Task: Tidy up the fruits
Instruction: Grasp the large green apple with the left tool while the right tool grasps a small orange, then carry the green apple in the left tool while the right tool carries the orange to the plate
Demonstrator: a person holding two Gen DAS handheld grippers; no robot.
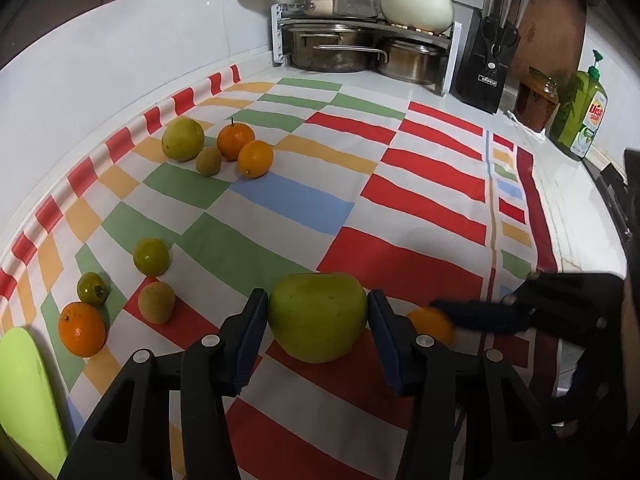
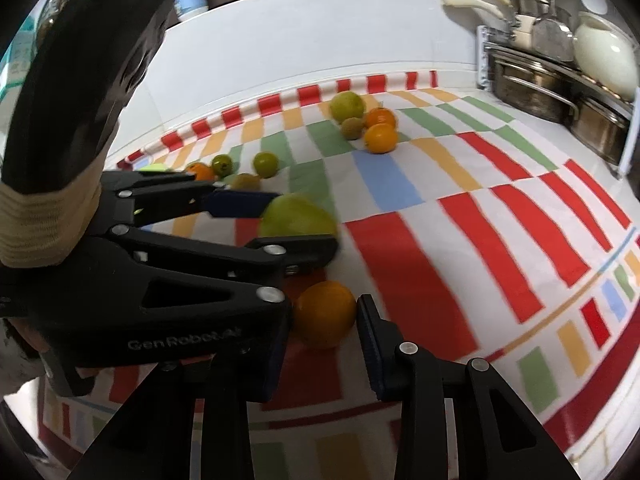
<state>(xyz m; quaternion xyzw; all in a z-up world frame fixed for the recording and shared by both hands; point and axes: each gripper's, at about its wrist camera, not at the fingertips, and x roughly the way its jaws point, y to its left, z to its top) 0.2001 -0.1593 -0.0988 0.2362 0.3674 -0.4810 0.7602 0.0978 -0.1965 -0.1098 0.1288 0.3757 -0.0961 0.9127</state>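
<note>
Left gripper (image 1: pixel 318 316) clamped the big round green apple (image 1: pixel 318 316) at 6 o'clock on the striped cloth (image 1: pixel 420 184), ready to lift. Right gripper (image 2: pixel 324 320) pinched narrow on the small orange citrus (image 2: pixel 325 314), likely bound for the sorted cluster at 11 o'clock.

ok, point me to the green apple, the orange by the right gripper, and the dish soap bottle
green apple (image 1: pixel 317 316), left wrist view, middle of its front face
orange (image 2: pixel 325 314), right wrist view, centre of the fruit
dish soap bottle (image 1: pixel 582 114), left wrist view, green body beside the label
</note>
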